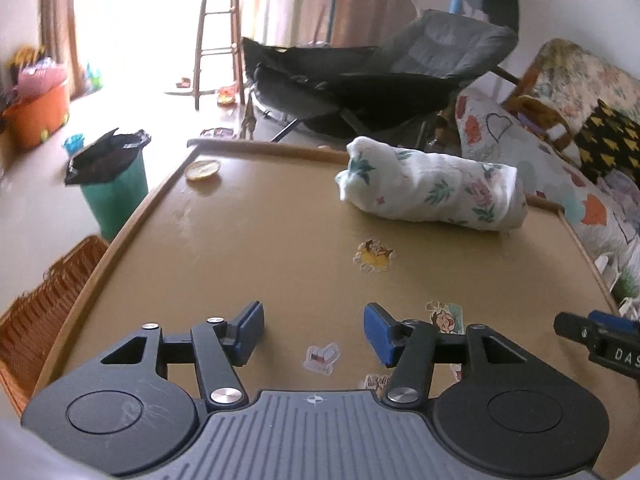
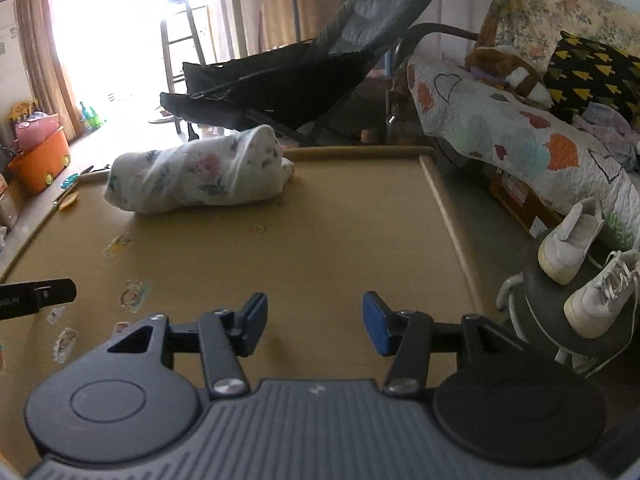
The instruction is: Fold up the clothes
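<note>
A white cloth with a flower print (image 1: 434, 190) lies rolled into a bundle near the far edge of the tan table (image 1: 256, 240). The right wrist view has the same bundle (image 2: 200, 172) at the far left of the table (image 2: 320, 232). My left gripper (image 1: 314, 330) hovers over the near part of the table, open, with nothing between its blue pads (image 1: 376, 330). My right gripper (image 2: 314, 322) is open too and holds nothing. Both grippers are well short of the cloth. The tip of the right gripper (image 1: 596, 336) shows at the right edge of the left wrist view.
Stickers (image 1: 372, 256) dot the tabletop and a small yellow lid (image 1: 202, 169) lies at its far left corner. A green bin (image 1: 114, 184) and a wicker basket (image 1: 40, 312) stand left of the table. A dark folding chair (image 1: 360, 80), a quilted sofa (image 2: 520, 136) and white shoes (image 2: 580, 268) are around it.
</note>
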`<act>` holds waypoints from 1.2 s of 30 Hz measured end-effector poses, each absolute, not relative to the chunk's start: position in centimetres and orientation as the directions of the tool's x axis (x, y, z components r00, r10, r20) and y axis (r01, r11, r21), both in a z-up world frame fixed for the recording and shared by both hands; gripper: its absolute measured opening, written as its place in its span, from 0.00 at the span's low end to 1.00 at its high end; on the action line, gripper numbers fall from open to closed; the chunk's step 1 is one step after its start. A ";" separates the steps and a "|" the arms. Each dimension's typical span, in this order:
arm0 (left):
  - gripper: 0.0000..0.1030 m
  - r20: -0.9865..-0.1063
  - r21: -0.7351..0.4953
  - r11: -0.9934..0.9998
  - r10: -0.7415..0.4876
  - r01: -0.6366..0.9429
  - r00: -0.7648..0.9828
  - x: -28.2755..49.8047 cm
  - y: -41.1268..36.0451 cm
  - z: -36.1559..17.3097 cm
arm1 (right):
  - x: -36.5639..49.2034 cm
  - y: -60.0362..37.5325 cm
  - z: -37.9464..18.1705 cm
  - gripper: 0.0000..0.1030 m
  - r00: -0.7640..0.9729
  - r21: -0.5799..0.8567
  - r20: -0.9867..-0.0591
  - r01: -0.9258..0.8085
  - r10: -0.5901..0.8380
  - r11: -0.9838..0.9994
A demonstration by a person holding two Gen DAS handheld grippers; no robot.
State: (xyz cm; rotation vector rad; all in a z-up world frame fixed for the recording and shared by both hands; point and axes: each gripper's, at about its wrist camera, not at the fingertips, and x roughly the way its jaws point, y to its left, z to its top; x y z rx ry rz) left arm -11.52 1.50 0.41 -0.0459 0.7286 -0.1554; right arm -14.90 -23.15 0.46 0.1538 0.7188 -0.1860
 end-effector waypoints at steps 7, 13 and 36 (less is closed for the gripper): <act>0.64 -0.642 -0.035 0.993 -0.110 0.115 0.759 -9.3 0.8 0.5 | -13.9 -22.5 -0.2 0.57 0.756 0.025 -0.634 0.228 -0.161 0.973; 0.73 -0.621 0.006 0.992 -0.097 0.128 0.778 -7.3 -0.6 0.4 | -12.7 -22.0 -0.9 0.68 0.770 0.014 -0.612 0.238 -0.179 0.971; 1.00 -0.612 0.010 0.979 -0.157 0.206 0.775 -6.4 -1.8 -0.8 | -10.6 -21.2 -1.2 1.00 0.752 0.009 -0.638 0.220 -0.163 0.976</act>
